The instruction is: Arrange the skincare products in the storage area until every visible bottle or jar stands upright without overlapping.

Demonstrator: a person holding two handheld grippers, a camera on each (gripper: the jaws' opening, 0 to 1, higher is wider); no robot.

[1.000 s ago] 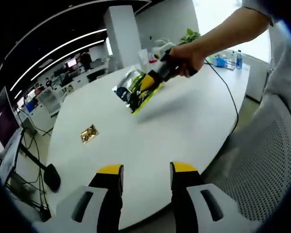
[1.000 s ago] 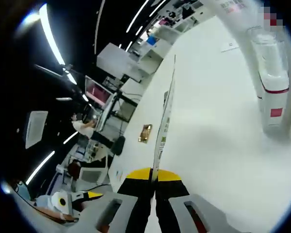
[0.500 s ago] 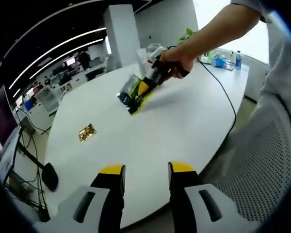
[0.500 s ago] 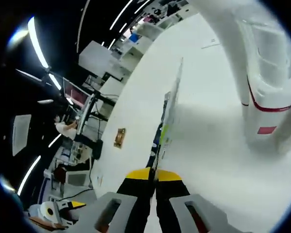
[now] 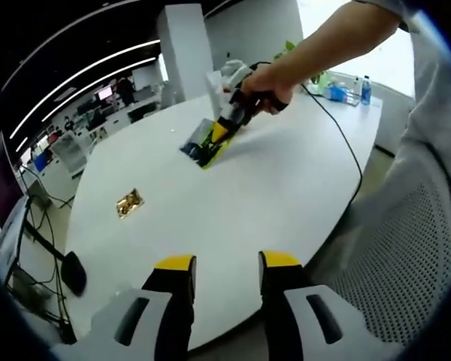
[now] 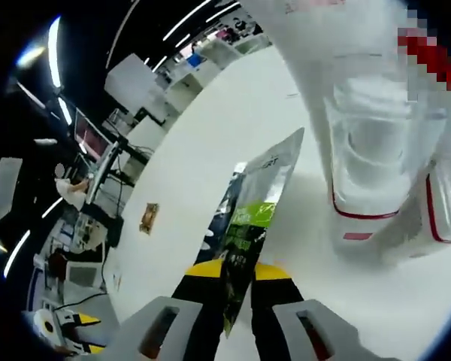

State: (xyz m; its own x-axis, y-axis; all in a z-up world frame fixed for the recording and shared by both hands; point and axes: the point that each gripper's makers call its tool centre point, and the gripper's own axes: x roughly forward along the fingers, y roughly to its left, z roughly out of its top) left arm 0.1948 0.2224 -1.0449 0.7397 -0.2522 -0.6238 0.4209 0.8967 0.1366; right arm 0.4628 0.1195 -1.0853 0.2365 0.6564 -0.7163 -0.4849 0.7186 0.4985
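Observation:
My right gripper (image 6: 237, 272) is shut on a flat green-and-silver sachet (image 6: 249, 218), which sticks up between its jaws with its printed face showing. Close on the right of that view stands a clear plastic storage holder (image 6: 376, 188) with red trim; what it holds is blurred. In the left gripper view a hand carries the right gripper (image 5: 221, 132) over the far part of the white table (image 5: 270, 203), the sachet (image 5: 201, 147) hanging low near the tabletop. My left gripper (image 5: 225, 263) hovers open at the table's near edge, with nothing between its fingers.
A small brass socket plate (image 5: 128, 203) is set into the table at the left. A black cable (image 5: 349, 150) trails across the right side. A grey mesh chair (image 5: 406, 263) stands at the near right. Pale containers (image 5: 233, 74) and a plant sit at the far end.
The right gripper has carried the sachet farther across the table toward the clear holder, which now looms closer. The sachet has turned from edge-on to face-on. The left gripper has stayed open.

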